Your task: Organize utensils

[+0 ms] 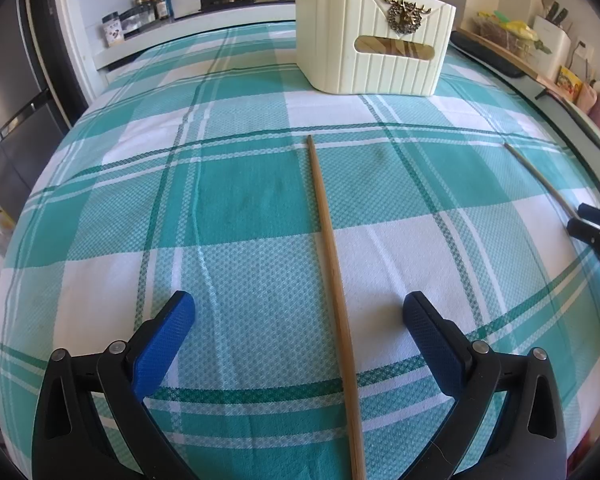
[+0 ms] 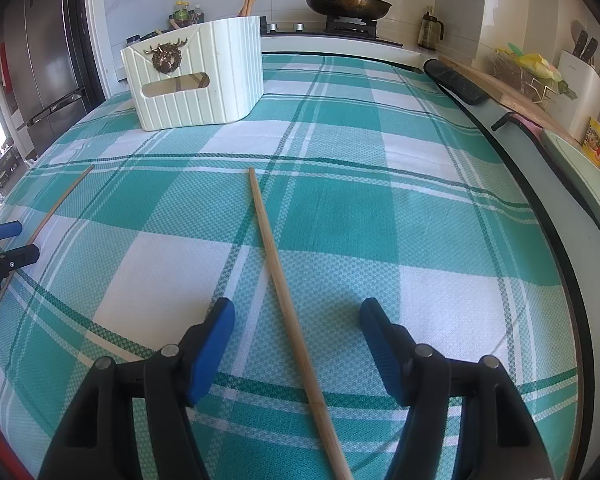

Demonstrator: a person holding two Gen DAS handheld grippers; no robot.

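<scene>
A: Report the work surface and container.
B: A teal-and-white checked tablecloth (image 1: 228,200) covers the table. A cream ribbed holder (image 1: 374,36) with a brass deer emblem stands upright at the far side; chopsticks protrude from its top.

A: Position of the loose utensils?
B: One chopstick (image 1: 332,264) lies flat on the cloth, pointing toward the holder. A second chopstick (image 2: 284,280) lies beside it, well apart.

A: Tool condition?
B: Left gripper (image 1: 299,312): jaws spread fully wide, straddling the first chopstick, pads clear of it. Right gripper (image 2: 297,318): jaws parted at moderate width, straddling the second chopstick, no contact. Neither holds anything.
</scene>
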